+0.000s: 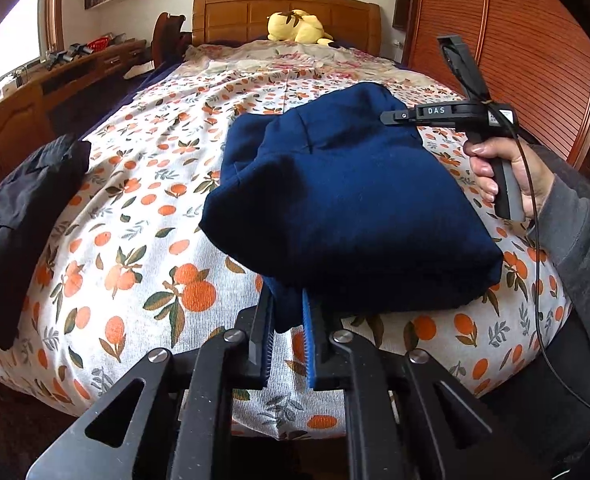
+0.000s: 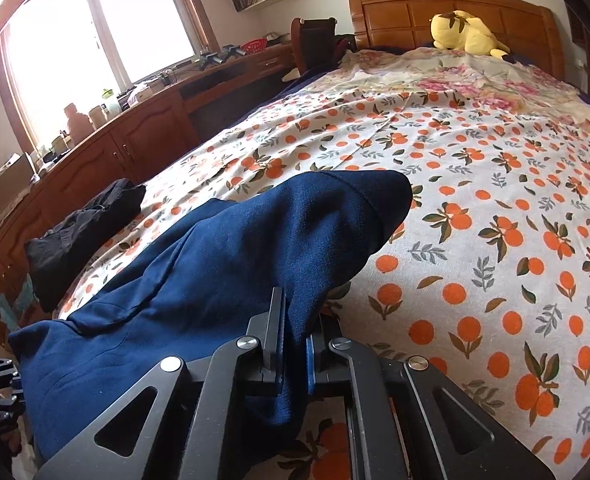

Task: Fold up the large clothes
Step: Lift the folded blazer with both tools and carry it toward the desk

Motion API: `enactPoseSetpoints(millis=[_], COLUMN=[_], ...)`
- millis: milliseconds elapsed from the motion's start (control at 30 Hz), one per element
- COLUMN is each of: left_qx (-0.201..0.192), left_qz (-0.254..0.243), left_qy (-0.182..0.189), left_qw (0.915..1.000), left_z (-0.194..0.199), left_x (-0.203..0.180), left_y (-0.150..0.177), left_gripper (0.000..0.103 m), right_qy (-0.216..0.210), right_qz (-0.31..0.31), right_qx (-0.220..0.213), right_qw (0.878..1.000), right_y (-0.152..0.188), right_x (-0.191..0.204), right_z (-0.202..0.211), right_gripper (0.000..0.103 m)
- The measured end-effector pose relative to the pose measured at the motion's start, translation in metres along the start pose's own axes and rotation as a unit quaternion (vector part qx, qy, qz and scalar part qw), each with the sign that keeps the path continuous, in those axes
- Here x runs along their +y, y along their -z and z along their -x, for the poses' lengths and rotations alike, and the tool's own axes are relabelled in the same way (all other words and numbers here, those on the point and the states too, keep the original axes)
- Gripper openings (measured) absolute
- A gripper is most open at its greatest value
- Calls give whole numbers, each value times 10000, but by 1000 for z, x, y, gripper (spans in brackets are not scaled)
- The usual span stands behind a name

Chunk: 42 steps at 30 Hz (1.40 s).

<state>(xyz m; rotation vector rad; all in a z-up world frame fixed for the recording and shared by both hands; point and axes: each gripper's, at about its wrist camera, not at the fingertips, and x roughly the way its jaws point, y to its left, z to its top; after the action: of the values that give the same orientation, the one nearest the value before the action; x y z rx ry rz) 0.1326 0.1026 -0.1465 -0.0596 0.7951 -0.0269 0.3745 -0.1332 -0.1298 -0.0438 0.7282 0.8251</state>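
My left gripper point(image 1: 289, 320) angles down, jaws nearly closed on the near edge of the navy garment point(image 1: 347, 208). My right gripper point(image 2: 295, 332), tilted likewise, pinches another fold. The garment lies on the orange-print bedspread point(image 2: 475, 200).

You have a solid navy garment point(image 1: 347, 208) on a white sheet point(image 1: 143, 208) printed with orange fruit and green leaves, and farther up a paler spread point(image 2: 475, 76) with pink flowers. Your left gripper point(image 1: 289, 320) is black with blue ribbed pads, and the right gripper point(image 2: 295, 344) looks the same. The plush point(image 1: 295, 26) is yellow, the headboard point(image 1: 231, 16) reddish-brown wood, and the bundle point(image 1: 23, 208) at the edge is black, perhaps very dark grey.
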Motion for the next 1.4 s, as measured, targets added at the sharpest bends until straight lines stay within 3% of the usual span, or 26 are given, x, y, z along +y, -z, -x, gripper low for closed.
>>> enactPoseSetpoints(millis=[400,600,733,1100,1200,1400], left_qx=[-512,-945,-1155,-1664,-1704,-1710], left_qz=[166,489,567,924,1129,1209], left_qy=[294,432,342,-765,-1132,-1932], left_qw=[9981,9934,9911,9787,9723,9585], left_z=[6,18,35,115,132,149], left_x=[22,64,102,264,311,369], left_y=[-3,-5,-11,-30,-27,-22], left_gripper=[12,11,11,11,11,11], right_qy=[257,397,533,113,0,-195], right_qz=[369,446,720,1605,1923,2174], right_qx=[-592,-675,-743,-766,-817,-654], right_qw=[9972,9959,9932,9840,9779,9737], right_y=[6,8,-13,-109,-128,-156], right_x=[36,63,96,260,309,379], right_z=[34,36,22,-55,-83,-146], right_gripper=[6,6,6,6,6,6])
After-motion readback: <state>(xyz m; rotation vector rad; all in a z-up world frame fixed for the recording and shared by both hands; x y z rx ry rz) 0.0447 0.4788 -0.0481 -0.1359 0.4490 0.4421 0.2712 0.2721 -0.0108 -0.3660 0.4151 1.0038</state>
